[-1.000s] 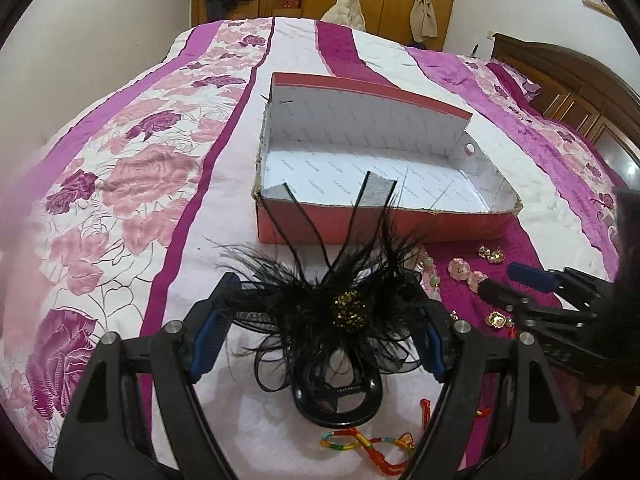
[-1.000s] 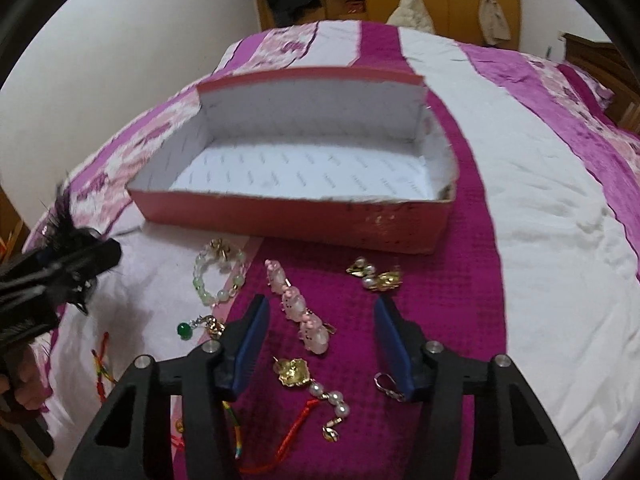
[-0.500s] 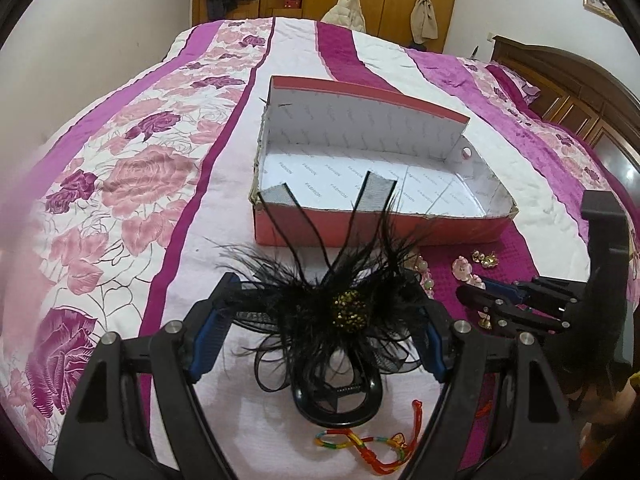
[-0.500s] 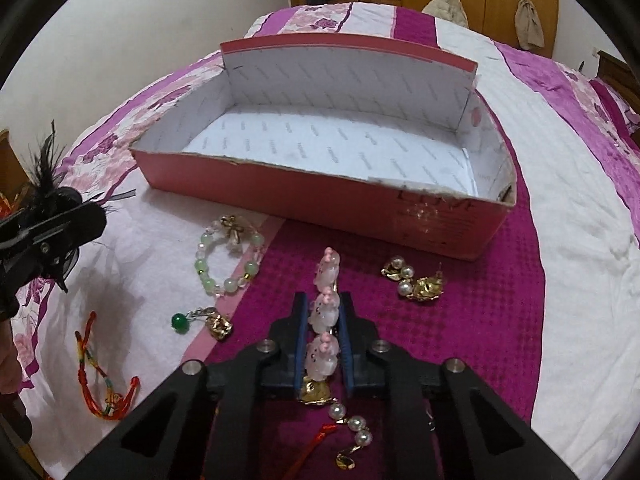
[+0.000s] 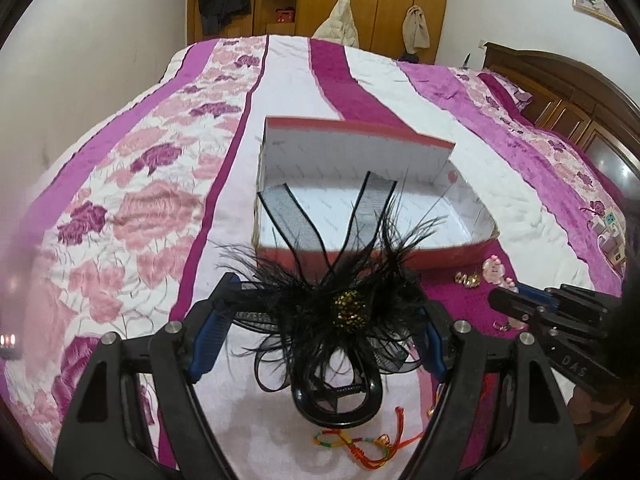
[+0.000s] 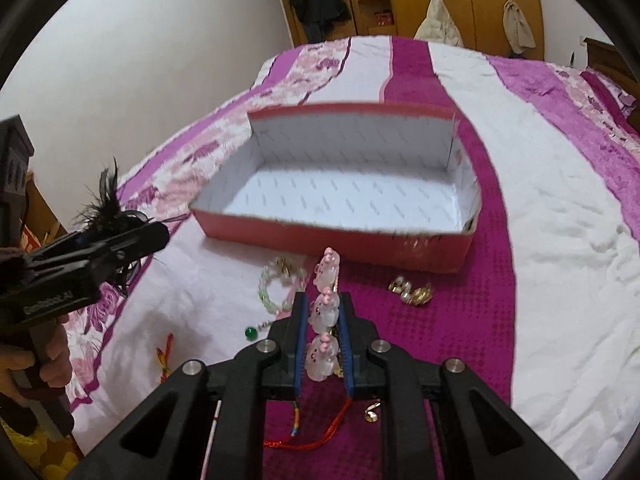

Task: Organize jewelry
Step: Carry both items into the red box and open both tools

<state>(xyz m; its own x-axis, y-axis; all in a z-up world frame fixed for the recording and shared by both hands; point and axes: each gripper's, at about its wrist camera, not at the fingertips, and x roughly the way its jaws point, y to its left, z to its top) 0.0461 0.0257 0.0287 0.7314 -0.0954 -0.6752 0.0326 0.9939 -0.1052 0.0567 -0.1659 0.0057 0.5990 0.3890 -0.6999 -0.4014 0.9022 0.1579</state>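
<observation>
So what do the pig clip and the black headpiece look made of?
Pig hair clip: translucent pale pink figures, glossy, probably resin or plastic, on a gold-toned bar. Feather headpiece: wispy black feathers, sheer mesh ribbon, a beaded gold centre, on a shiny black plastic-looking band.

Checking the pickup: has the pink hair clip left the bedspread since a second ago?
Yes. The pink hair clip, clamped in the right gripper, has lifted off the bedspread toward the box.

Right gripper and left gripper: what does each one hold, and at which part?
Right gripper pinches the pink pig hair clip across its lower two pigs. Left gripper holds the black feather headband across its sides.
</observation>
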